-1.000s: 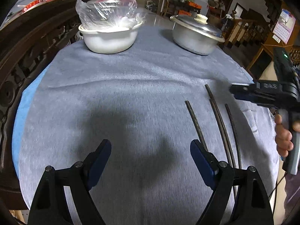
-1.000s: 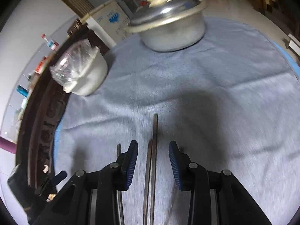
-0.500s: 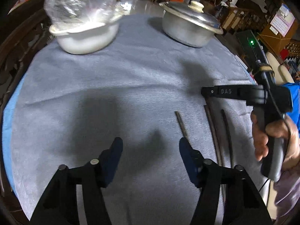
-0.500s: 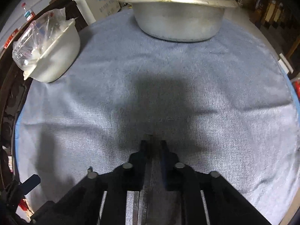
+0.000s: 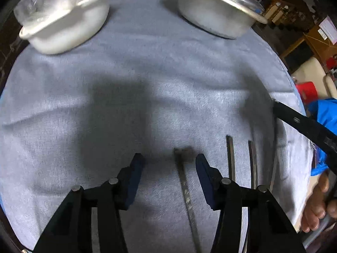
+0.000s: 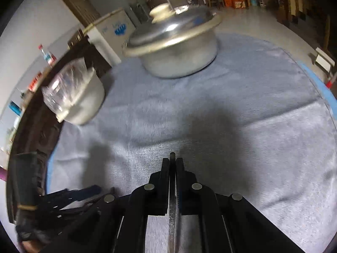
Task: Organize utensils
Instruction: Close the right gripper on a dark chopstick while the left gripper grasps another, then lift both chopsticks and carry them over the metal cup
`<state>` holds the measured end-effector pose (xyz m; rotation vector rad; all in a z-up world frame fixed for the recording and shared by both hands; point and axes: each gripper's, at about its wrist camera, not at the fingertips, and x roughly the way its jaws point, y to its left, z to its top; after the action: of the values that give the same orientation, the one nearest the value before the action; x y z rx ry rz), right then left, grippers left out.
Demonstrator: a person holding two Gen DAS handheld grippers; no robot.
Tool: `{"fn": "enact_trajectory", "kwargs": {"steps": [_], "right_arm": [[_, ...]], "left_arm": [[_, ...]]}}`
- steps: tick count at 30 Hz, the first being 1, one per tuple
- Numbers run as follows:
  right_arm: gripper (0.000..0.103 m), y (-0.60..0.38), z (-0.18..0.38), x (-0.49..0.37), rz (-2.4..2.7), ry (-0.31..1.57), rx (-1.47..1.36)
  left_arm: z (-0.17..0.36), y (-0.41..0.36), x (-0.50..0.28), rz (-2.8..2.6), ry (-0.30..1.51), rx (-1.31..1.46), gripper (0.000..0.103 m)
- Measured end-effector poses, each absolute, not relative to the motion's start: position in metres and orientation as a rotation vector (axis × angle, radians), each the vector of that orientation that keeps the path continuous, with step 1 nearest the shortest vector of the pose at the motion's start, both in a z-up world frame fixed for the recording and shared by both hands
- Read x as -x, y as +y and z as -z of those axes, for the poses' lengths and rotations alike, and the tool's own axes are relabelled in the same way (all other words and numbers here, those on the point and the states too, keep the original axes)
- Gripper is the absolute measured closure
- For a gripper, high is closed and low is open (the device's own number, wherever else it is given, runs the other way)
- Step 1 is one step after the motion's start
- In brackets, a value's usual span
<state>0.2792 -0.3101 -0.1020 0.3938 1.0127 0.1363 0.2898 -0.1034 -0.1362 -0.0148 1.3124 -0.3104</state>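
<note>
Grey cloth [image 5: 147, 73]: covers table.
Left gripper [image 5: 168, 164]: jaws closing, one chopstick [image 5: 185, 187] lying on the cloth between them, pads not touching it.
Right gripper [image 6: 172, 164]: jaws clamped on a second chopstick [image 6: 173, 215].
Loose chopsticks [image 5: 230, 158]: just right of the left gripper.
White bowl [image 5: 69, 29], lidded pot [image 5: 217, 10]: far edge.

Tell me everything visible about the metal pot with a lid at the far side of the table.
The metal pot looks like dull silver aluminium, round and low, with straight walls. A domed lid of the same metal covers it, with a wide rim and a pale knob on top. It stands upright on the grey cloth, right of the white bowl and apart from it. No hand-held gripper touches it.
</note>
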Motion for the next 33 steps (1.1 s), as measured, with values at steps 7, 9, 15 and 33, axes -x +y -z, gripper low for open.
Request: {"fn": "enact_trajectory", "kwargs": {"steps": [7, 9, 15, 33], "right_arm": [[0.097, -0.332, 0.086, -0.253, -0.157, 0.971, -0.457], [0.097, -0.334, 0.084, -0.248, -0.16, 0.965, -0.462], [0.097, -0.343, 0.071, -0.218, -0.158, 0.92, -0.452], [0.097, -0.352, -0.022, -0.051, -0.03, 0.527, -0.396]], "left_arm": [[0.137, -0.127, -0.288, 0.322, 1.309, -0.089, 0.095], [0.137, -0.129, -0.288, 0.332, 1.308, -0.096, 0.096], [0.12, -0.115, -0.276, 0.334, 1.227, -0.069, 0.098], [-0.037, 0.007, -0.149, 0.219, 0.76, 0.074, 0.098]]}}
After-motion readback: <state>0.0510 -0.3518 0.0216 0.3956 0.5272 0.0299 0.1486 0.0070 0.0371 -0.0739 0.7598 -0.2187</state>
